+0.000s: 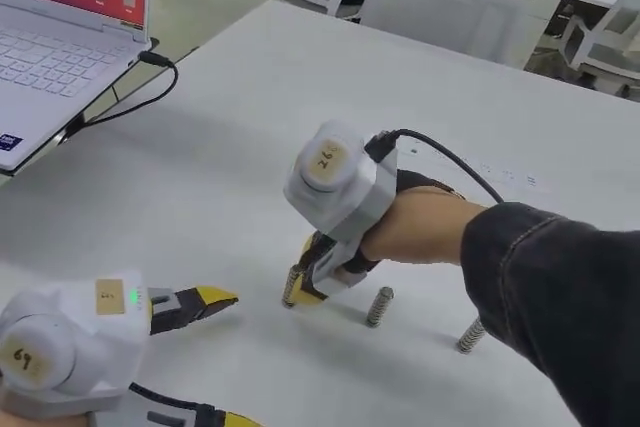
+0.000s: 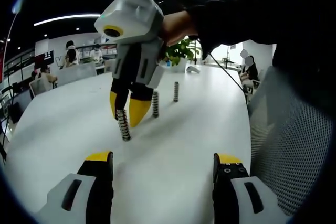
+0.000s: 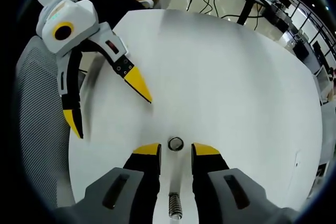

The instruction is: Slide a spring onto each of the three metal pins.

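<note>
Three short pins stand in a row on the white table (image 1: 250, 127), each with a grey coil spring on it: the left spring (image 1: 291, 287), the middle spring (image 1: 379, 306) and the right spring (image 1: 471, 334). My right gripper (image 1: 302, 285) points down over the left spring (image 2: 124, 124), yellow tips either side of its top. From above, the spring's ring (image 3: 175, 144) sits in the gap of the right gripper (image 3: 176, 150), touching neither tip. The left gripper (image 1: 228, 357) rests open near the table's front left, empty, facing the pins.
An open laptop (image 1: 70, 37) sits at the far left with a black cable (image 1: 150, 87) trailing from it. Chairs and desks stand beyond the table's far edge. A dark sleeve (image 1: 560, 297) reaches in from the right.
</note>
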{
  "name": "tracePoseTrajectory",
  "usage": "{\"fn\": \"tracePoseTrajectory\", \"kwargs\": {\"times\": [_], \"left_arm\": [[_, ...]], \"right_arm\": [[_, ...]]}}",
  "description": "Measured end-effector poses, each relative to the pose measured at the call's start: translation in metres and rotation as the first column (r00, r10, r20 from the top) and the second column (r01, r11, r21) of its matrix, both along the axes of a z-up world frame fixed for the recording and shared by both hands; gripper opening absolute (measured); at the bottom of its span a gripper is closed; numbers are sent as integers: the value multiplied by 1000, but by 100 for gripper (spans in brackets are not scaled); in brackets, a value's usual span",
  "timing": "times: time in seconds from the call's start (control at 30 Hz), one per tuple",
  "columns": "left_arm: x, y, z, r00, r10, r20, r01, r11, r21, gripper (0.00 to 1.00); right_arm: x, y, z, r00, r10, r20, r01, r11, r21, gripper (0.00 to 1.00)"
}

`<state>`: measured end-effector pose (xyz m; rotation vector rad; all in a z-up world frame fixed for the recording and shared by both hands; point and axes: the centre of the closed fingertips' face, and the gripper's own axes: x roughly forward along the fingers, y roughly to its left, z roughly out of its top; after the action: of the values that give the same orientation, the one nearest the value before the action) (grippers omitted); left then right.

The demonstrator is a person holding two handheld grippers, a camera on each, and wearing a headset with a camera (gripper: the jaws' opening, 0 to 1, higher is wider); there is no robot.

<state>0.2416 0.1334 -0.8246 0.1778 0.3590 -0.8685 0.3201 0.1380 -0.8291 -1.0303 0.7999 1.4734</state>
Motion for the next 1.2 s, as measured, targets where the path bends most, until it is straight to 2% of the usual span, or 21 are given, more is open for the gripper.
{"fn": "tracePoseTrajectory", "kwargs": {"times": [0.2, 0.43, 0.57, 0.9, 1.2], "left_arm": [[1, -3, 1, 1000, -4, -1, 4, 1000, 0, 75], [1, -4, 1, 1000, -8, -1, 8, 1000, 4, 75], [1, -4, 3, 1000, -9, 4, 9, 1000, 5, 75], [1, -6, 6, 1000, -15, 11, 15, 1000, 13, 74], [-1, -8, 5, 1000, -22, 9, 22, 1000, 16, 73]], "right_arm": [[0, -7, 5, 1000, -15, 4, 15, 1000, 8, 21], [-4, -17, 9, 999, -37, -3, 37, 999, 15, 10], [-5, -20, 11, 999, -42, -2, 42, 999, 24, 0], [-13, -32, 17, 998, -67, 4, 67, 997, 41, 0], [-26, -46, 20, 995, -94, 11, 93, 994, 61, 0]]}}
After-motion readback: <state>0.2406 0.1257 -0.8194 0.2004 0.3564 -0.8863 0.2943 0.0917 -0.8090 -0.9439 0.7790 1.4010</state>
